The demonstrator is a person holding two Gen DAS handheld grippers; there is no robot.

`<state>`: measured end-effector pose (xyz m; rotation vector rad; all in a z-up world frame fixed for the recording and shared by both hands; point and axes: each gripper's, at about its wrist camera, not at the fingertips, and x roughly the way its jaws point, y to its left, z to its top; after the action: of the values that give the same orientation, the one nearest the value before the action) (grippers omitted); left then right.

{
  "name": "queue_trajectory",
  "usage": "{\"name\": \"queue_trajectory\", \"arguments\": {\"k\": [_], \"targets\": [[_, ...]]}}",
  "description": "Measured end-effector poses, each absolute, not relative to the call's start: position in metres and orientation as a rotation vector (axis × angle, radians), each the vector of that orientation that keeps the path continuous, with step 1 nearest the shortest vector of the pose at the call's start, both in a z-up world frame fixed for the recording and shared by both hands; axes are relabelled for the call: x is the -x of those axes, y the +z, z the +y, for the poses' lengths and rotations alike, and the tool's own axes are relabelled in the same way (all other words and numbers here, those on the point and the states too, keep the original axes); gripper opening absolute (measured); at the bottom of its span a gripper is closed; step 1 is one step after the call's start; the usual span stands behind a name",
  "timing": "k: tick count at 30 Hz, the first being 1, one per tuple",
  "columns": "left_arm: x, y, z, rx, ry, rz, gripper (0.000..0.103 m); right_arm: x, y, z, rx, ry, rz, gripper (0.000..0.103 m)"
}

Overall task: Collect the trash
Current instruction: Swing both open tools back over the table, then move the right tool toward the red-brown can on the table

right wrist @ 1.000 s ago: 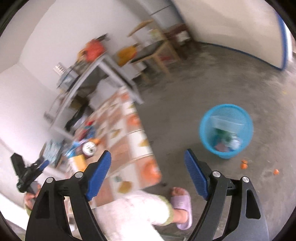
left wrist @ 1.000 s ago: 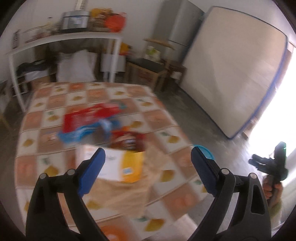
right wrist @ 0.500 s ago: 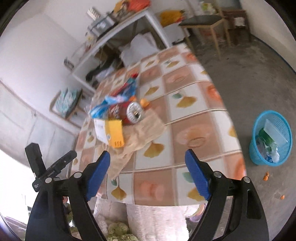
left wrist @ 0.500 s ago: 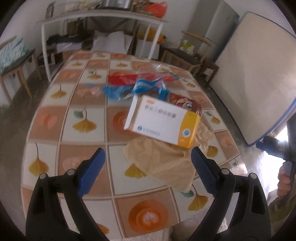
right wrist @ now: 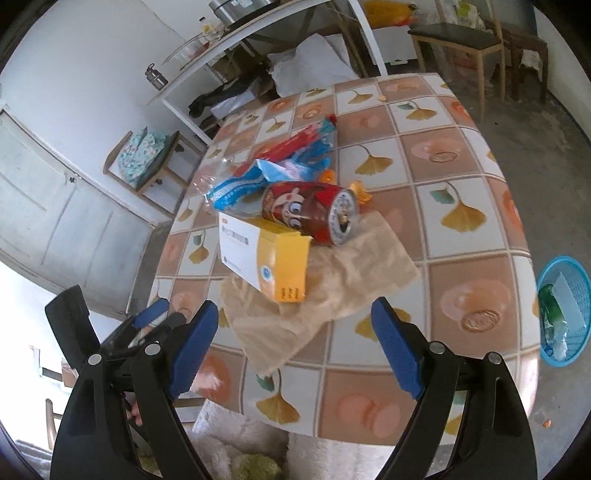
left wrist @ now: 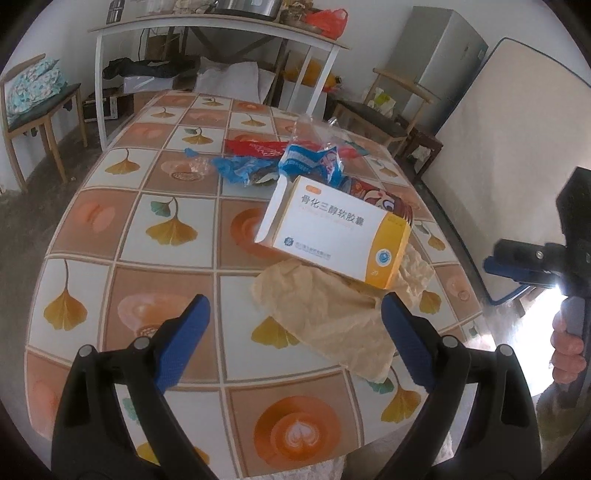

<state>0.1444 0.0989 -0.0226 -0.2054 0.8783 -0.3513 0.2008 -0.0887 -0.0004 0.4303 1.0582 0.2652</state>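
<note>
A pile of trash lies on the tiled tablecloth (left wrist: 173,229). A white and yellow medicine box (left wrist: 332,236) (right wrist: 266,258) rests on a tan paper bag (left wrist: 332,306) (right wrist: 332,284). A red can (right wrist: 314,210) lies on its side behind the box, with blue (right wrist: 251,181) and red wrappers (left wrist: 255,147) beyond. My left gripper (left wrist: 295,339) is open and empty above the table's near edge, short of the paper bag. My right gripper (right wrist: 295,343) is open and empty, also short of the bag.
A blue mesh waste basket (right wrist: 565,310) with some trash in it stands on the floor right of the table. A white shelf table (left wrist: 221,29), chairs (left wrist: 40,107) and a leaning mattress (left wrist: 517,129) ring the table.
Both grippers have swung round to face the table and closed in on the trash pile. The box and bag now look larger and nearer. Both stay open.
</note>
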Motion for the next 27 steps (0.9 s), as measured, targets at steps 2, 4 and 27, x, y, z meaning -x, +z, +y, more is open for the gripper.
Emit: {"name": "queue_trajectory", "arguments": {"k": [2, 4, 27], "targets": [[-0.145, -0.024, 0.097, 0.207, -0.36, 0.875, 0.09, -0.206, -0.002, -0.087, -0.444, 0.269, 1.06, 0.082], [-0.145, -0.025, 0.096, 0.206, -0.368, 0.872, 0.09, -0.213, -0.003, -0.087, -0.468, 0.276, 1.059, 0.082], [-0.151, -0.034, 0.096, 0.216, -0.372, 0.888, 0.09, -0.254, -0.03, -0.103, -0.71, 0.311, 1.068, 0.082]]}}
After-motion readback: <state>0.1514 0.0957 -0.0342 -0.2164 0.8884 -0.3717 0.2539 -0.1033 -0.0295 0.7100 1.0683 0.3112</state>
